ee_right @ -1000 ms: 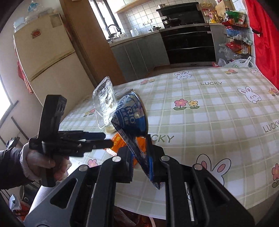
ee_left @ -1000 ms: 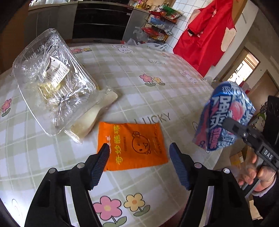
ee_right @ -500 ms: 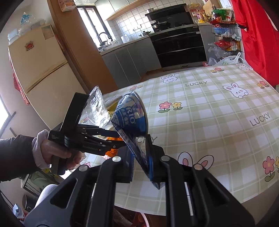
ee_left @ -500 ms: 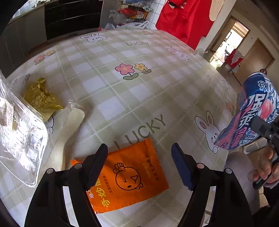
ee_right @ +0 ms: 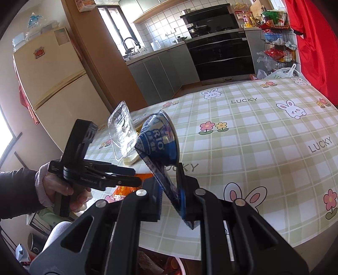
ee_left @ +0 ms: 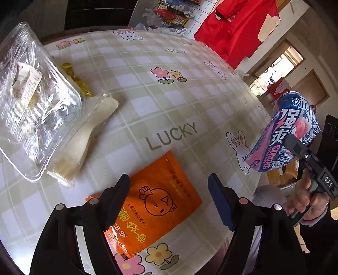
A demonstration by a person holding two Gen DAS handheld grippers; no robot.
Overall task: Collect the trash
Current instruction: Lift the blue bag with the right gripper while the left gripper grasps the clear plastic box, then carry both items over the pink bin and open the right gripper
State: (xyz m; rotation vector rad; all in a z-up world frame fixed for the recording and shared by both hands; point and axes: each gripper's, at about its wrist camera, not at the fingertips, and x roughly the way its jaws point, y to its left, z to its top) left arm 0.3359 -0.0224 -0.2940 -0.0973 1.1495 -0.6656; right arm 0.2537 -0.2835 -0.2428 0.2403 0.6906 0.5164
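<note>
An orange snack packet (ee_left: pixel 156 203) lies flat near the front edge of the checked table (ee_left: pixel 169 95). My left gripper (ee_left: pixel 169 182) hovers just above it, open, with one finger over each side of the packet and nothing gripped. In the right wrist view that left gripper (ee_right: pixel 126 177) is held in a hand at the table's left edge. My right gripper (ee_right: pixel 169 186) is shut on a crushed blue drink can (ee_right: pixel 160 143) and holds it in the air off the table's edge. The same can (ee_left: pixel 285 131) shows at the right of the left wrist view.
A clear plastic food box (ee_left: pixel 31 101) lies at the left, with a wrapped pale spoon (ee_left: pixel 90 131) and a gold wrapper (ee_left: pixel 76 79) beside it. A red garment (ee_left: pixel 236 27) and a wire rack (ee_left: pixel 173 10) stand beyond the table. A fridge (ee_right: pixel 52 80) is at the left.
My left gripper has come in lower over the orange packet, which now lies between its fingers instead of ahead of them. The right gripper keeps the can where it was.
</note>
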